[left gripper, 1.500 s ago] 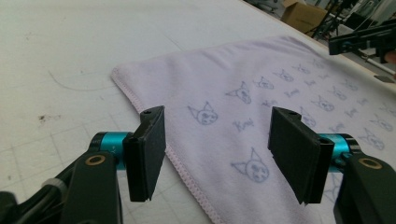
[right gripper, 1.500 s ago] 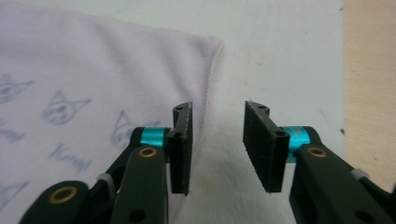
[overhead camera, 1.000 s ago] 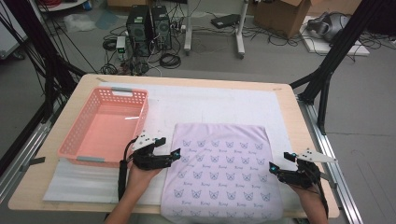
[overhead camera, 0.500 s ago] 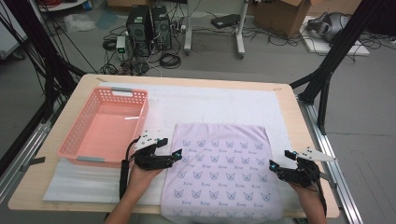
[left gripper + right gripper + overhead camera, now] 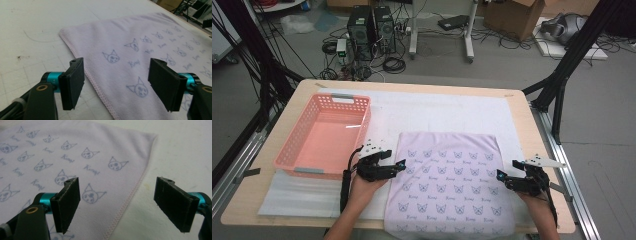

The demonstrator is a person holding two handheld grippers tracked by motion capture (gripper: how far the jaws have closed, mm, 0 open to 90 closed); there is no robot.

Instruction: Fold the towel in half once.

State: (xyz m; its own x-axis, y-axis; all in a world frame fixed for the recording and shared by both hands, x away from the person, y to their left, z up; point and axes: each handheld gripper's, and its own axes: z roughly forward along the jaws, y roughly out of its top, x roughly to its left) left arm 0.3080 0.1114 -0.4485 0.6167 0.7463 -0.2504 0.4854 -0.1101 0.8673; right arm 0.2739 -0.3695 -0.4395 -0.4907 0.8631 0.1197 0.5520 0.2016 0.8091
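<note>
Now the left gripper (image 5: 116, 86), jaws narrowing yet unclamped, is straddling the towel's (image 5: 452, 185) hem; right gripper (image 5: 125, 205) spread, a fold pending.

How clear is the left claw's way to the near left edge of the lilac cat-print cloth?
Probably yes: the left claw is open, its jaws having just closed a little, straddling the stitched edge of the lilac cat-print cloth. Nothing lies between them but the white table mat.
</note>
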